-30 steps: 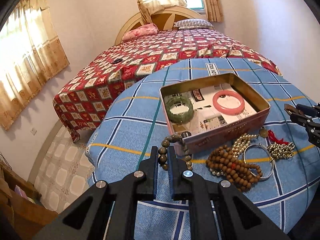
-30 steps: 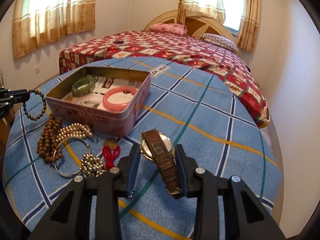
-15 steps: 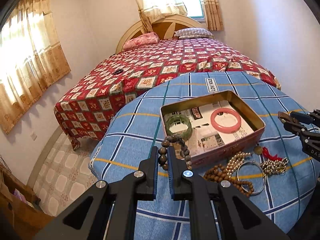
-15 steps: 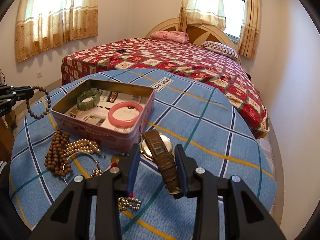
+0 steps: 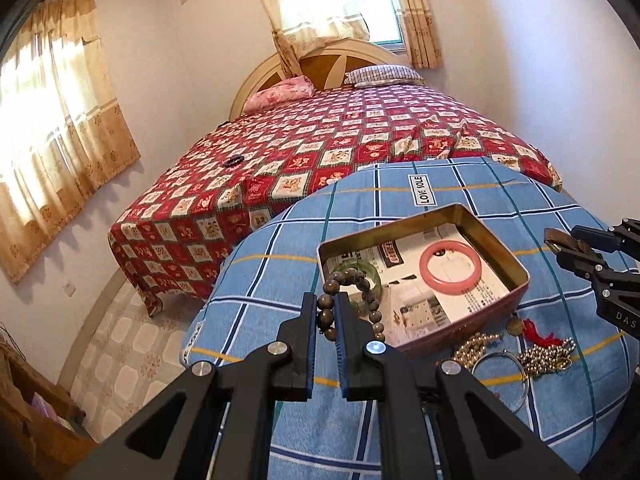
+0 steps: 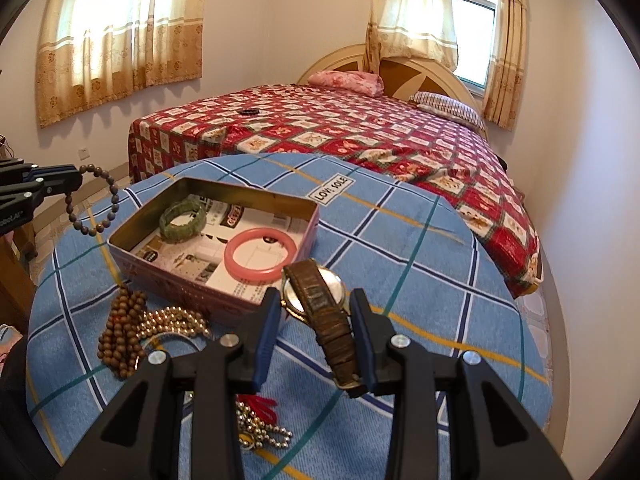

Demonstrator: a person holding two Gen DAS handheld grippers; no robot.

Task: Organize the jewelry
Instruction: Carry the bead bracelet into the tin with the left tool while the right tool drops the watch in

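My left tongs (image 5: 327, 312) are clamped on a string of dark round wooden beads (image 5: 352, 300), which loops up out of the narrow gap and hangs in the air over the near left corner of the open rectangular pink tin box (image 5: 516, 268). My right tongs (image 6: 316, 320) grip a brown leather-strapped wristwatch with a pale round face (image 6: 320, 300), the strap standing between the pads and the face lifted above the bench. The round bench under its blue checked cloth (image 6: 420, 248) carries the tin near its middle. Inside the tin, on printed paper, a green stone bangle (image 6: 183, 220) lies toward the far left corner and a smooth pink bangle (image 6: 260, 258) toward the near right corner. On the cloth just outside the tin's near side lie a heap of small brown wooden beads (image 6: 120, 332), a strand of pale gold beads (image 6: 176, 320) touching it, and a thin silver ring bangle (image 5: 500, 376). Nearer my right tongs sits a cluster of silver ball chain (image 6: 260, 428) with what looks like a red tassel (image 6: 262, 404), partly hidden.
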